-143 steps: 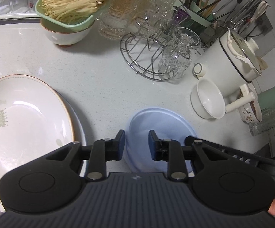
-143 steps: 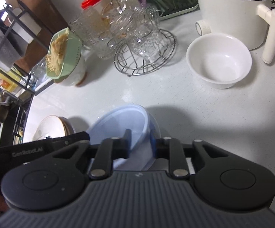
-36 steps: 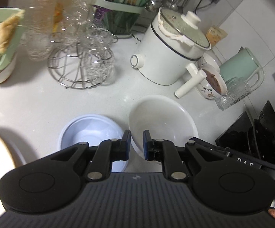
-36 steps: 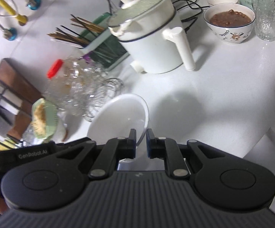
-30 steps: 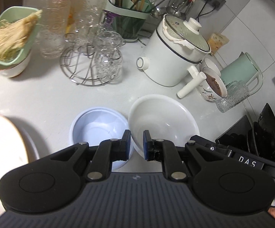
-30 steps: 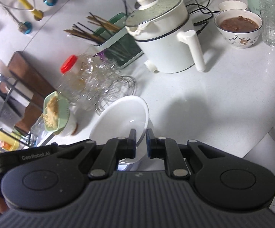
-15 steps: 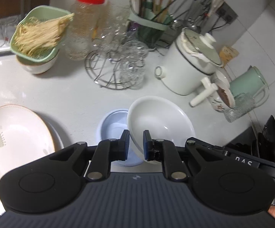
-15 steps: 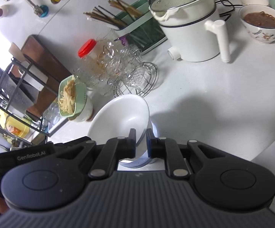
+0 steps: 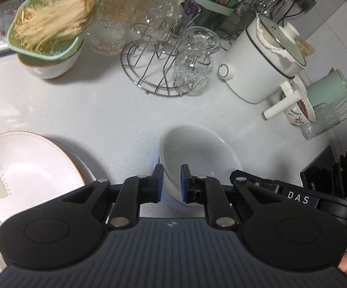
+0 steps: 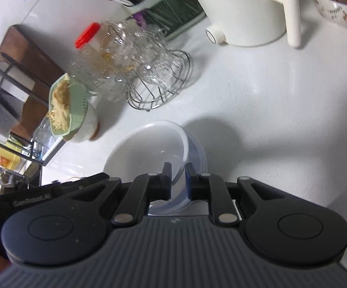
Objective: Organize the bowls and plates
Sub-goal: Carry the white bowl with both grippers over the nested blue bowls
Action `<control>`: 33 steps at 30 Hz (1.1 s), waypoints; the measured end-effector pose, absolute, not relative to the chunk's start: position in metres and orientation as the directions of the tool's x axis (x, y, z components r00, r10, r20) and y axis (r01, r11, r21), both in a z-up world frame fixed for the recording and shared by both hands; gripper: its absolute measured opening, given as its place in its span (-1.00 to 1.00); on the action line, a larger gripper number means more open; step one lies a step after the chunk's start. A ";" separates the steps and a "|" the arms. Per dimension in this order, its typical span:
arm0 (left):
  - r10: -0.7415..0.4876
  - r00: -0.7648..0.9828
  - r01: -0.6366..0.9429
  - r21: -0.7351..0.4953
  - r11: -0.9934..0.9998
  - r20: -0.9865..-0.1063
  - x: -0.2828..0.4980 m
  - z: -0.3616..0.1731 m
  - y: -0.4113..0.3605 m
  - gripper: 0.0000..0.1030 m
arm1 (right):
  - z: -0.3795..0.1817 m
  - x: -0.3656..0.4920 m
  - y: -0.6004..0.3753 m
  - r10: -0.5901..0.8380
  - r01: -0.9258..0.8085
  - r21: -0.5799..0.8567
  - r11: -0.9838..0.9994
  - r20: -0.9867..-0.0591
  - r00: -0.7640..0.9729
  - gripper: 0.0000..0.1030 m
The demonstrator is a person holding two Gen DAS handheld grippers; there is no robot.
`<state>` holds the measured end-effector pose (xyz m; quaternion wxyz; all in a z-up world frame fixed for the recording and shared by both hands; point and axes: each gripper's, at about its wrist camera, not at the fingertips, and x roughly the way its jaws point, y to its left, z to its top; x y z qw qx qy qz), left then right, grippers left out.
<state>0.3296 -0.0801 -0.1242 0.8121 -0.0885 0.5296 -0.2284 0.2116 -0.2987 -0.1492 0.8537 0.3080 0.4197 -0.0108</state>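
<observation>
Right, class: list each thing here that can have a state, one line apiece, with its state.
white bowl: nested in the blue bowl, rim between both grippers' fingers
blue bowl: on the counter, under the white bowl
left gripper: shut on white bowl
right gripper: shut on white bowl
pot lid: tilted, ajar
colander: full of noodles

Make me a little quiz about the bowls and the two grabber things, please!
1. True or false: the white bowl sits inside the blue bowl.
2. Which gripper has its fingers on either side of the white bowl's rim? A) left gripper only B) right gripper only C) both
3. Fill in: the flowered plate lies to the ____ of the bowls in the left wrist view.

Key: 1 true; 2 C; 3 left
</observation>
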 end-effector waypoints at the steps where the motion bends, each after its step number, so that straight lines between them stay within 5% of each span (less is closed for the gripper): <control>1: -0.471 0.330 0.277 -0.393 0.877 -0.818 0.331 -0.125 -0.079 -0.68 | -0.150 0.212 -0.298 0.242 0.277 0.517 0.810 -0.724 0.646 -0.69; 4: -0.479 0.294 0.276 -0.407 0.871 -0.827 0.335 -0.129 -0.078 -0.58 | -0.148 0.213 -0.296 0.245 0.280 0.524 0.804 -0.722 0.647 -0.69; 7: -0.493 0.275 0.259 -0.431 0.865 -0.825 0.338 -0.133 -0.075 -0.20 | -0.149 0.209 -0.302 0.248 0.314 0.550 0.774 -0.719 0.649 -0.62; 11: -0.504 0.267 0.250 -0.446 0.859 -0.822 0.344 -0.140 -0.075 -0.11 | -0.147 0.202 -0.308 0.227 0.326 0.554 0.766 -0.707 0.670 -0.04; 26: -0.473 0.207 0.285 -0.410 0.866 -0.856 0.367 -0.176 -0.090 -0.11 | -0.195 0.227 -0.309 0.311 0.357 0.615 0.703 -0.717 0.624 -0.08; 33: -0.465 0.201 0.261 -0.410 0.874 -0.862 0.375 -0.184 -0.088 -0.14 | -0.205 0.234 -0.305 0.309 0.389 0.609 0.691 -0.735 0.604 -0.40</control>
